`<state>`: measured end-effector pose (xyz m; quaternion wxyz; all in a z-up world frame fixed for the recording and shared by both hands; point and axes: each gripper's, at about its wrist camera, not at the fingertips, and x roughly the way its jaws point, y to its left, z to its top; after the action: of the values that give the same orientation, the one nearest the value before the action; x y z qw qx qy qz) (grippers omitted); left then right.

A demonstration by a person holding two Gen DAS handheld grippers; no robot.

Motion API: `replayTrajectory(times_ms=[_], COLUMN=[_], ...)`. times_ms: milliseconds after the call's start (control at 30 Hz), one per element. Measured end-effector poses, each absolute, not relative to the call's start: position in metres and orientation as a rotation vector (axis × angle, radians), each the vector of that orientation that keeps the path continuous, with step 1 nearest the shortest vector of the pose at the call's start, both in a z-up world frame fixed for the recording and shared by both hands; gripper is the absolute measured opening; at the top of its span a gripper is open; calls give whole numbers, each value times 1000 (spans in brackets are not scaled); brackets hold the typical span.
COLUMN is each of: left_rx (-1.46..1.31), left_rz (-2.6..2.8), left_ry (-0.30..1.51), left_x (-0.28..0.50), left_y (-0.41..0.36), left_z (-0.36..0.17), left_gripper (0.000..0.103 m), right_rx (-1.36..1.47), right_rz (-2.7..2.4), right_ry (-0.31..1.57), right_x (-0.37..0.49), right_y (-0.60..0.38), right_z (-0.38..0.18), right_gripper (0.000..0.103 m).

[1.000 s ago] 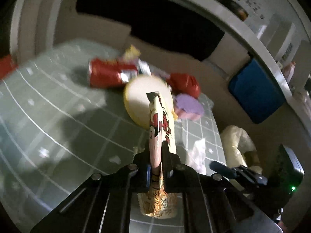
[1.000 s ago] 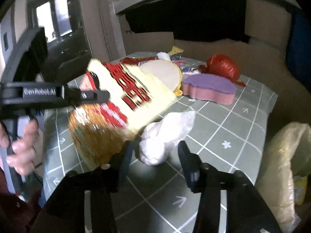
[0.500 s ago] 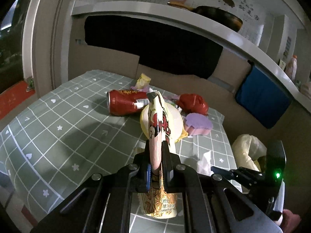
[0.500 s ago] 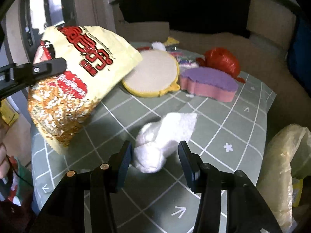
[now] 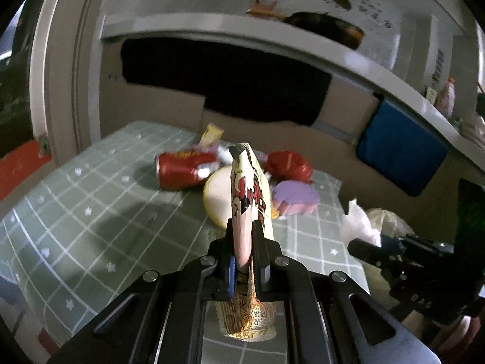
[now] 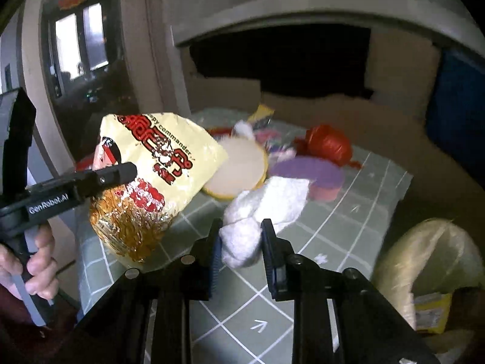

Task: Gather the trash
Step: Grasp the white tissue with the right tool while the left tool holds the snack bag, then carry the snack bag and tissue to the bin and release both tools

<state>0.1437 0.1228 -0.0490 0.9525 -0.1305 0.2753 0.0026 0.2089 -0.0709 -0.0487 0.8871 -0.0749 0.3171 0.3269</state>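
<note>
Right wrist view puts the white tissue wad (image 6: 260,209) between my right gripper (image 6: 239,242) fingers, which pinch its near end; its long axis runs away from me toward the far right, over the green checked table (image 6: 357,200). My left gripper (image 5: 244,262) is clamped on the yellow snack bag (image 5: 250,200), held edge-on and upright above the table, so both hands are loaded. The yellowish trash bag (image 6: 430,257) sits off the table's right edge, low and near, much closer to my right hand than to my left. I judge the tissue goes there first: a short swing right past the table edge, with open room. Farther back lie the red can (image 5: 185,168), round yellow pad (image 6: 239,171), purple sponge (image 6: 312,176) and red crumpled bag (image 6: 329,144), close together.
</note>
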Motion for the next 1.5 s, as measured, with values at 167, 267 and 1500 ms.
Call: replayTrajectory(times_ms=[167,267,1500], left_rx=[-202,-174,-101], left_rz=[-16,-34,-356], left_ry=[493,458,501], left_x=[140,138,211], left_y=[96,82,-100], left_z=[-17,0,-8], left_gripper=[9,9,9], right_rx=[-168,-151,-12], right_rz=[641,622,309], right_ry=[562,518,436], right_x=[197,192,198], right_y=[-92,-108,-275], right_z=[-19,-3,8], right_gripper=[23,23,24])
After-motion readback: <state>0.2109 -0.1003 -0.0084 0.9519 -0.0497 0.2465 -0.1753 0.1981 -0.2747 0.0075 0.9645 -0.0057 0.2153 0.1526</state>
